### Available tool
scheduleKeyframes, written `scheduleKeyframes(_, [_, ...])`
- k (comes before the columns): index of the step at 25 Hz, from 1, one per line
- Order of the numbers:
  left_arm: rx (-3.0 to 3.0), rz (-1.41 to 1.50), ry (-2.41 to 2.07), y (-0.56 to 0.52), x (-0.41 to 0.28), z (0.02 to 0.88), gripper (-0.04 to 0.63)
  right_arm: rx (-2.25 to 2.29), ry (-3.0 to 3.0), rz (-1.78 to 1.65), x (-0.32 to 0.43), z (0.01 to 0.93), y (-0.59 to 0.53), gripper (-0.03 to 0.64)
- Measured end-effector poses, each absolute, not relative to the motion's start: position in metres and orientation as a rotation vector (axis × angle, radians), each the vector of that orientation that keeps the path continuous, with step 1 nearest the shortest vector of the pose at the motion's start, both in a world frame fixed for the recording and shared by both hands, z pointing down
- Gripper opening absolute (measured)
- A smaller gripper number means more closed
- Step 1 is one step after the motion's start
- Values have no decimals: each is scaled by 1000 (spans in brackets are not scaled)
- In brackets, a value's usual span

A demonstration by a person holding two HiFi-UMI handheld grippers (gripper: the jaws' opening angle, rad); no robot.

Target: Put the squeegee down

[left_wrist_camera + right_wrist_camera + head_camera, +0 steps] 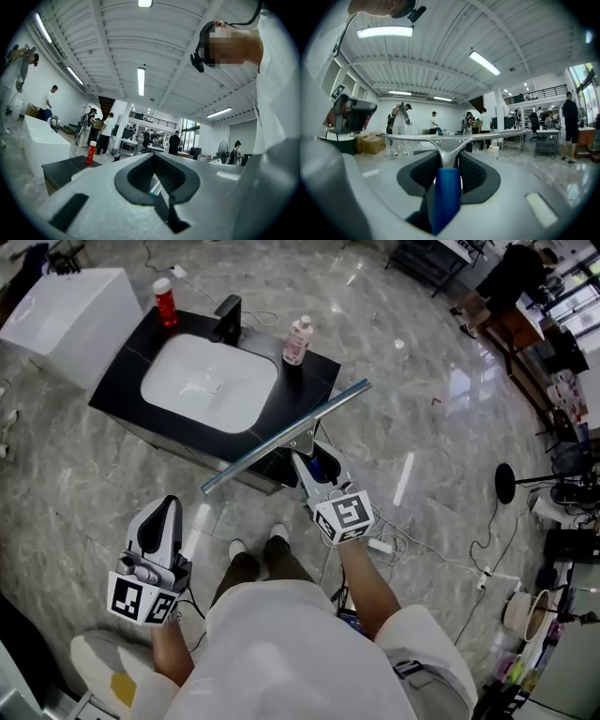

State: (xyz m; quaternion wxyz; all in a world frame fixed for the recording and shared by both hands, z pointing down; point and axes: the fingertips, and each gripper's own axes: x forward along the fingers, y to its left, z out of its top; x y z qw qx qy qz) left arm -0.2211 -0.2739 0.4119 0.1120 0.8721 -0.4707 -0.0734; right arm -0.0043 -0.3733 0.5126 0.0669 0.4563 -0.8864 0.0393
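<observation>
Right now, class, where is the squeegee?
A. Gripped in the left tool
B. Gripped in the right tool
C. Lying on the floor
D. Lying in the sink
B: the right tool is shut on the blue handle of the squeegee, whose blade is held in the air near the counter.

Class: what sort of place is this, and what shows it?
Likely an open workshop or lab hall: a freestanding sink unit on a polished stone floor, work tables, trailing cables.
</observation>
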Motion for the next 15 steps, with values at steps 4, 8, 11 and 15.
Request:
scheduleKeyframes(4, [2524,-196,-1425,-276,-220,418,2,1257,-2575,152,-6,591,-415,141])
scheduleKeyframes(8, [2482,-172,-1482,-277,-224,424,2,1134,-2465,248,-7,672,-450,141])
scheduleKeyframes(11, [2448,-151,-1521,-277,-227,430,2,1087,-2380,364,-3,723,-469,141])
scheduleKeyframes(15, [2422,-135,-1560,-280,-228,432,2,1050,-2290,451,-2,764,-485,141])
